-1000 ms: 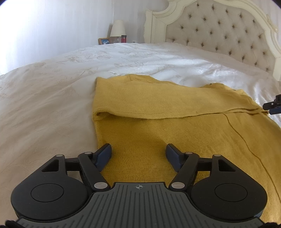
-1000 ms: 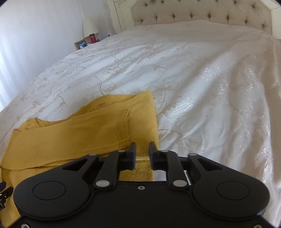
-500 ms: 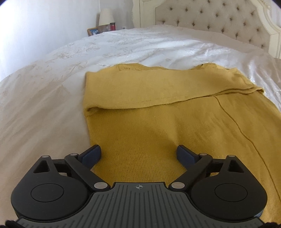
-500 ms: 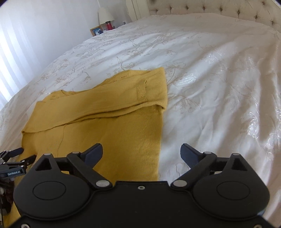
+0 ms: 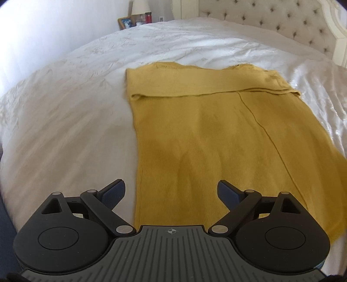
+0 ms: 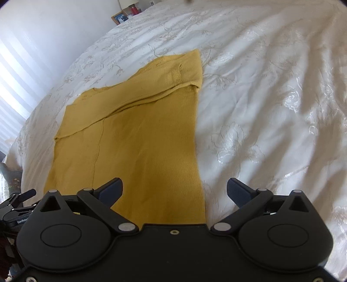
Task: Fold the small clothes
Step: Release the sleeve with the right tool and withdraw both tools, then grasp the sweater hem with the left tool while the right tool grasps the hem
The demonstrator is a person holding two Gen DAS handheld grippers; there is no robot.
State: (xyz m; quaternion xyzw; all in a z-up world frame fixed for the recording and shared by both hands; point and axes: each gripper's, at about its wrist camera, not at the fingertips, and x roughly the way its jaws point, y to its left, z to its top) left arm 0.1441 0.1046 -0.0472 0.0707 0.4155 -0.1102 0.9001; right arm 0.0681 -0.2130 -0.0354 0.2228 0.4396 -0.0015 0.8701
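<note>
Bare bedspread (image 6: 271,112) around sweater (image 6: 141,141)

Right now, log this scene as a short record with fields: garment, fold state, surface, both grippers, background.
garment: mustard-yellow knit sweater, lying flat
fold state: far part folded over into a band across the top; near part unfolded
surface: white embroidered bedspread
left gripper: open, empty, over the sweater's near left edge
right gripper: open, empty, over the near right edge
background: tufted headboard, lamp, picture frame
</note>
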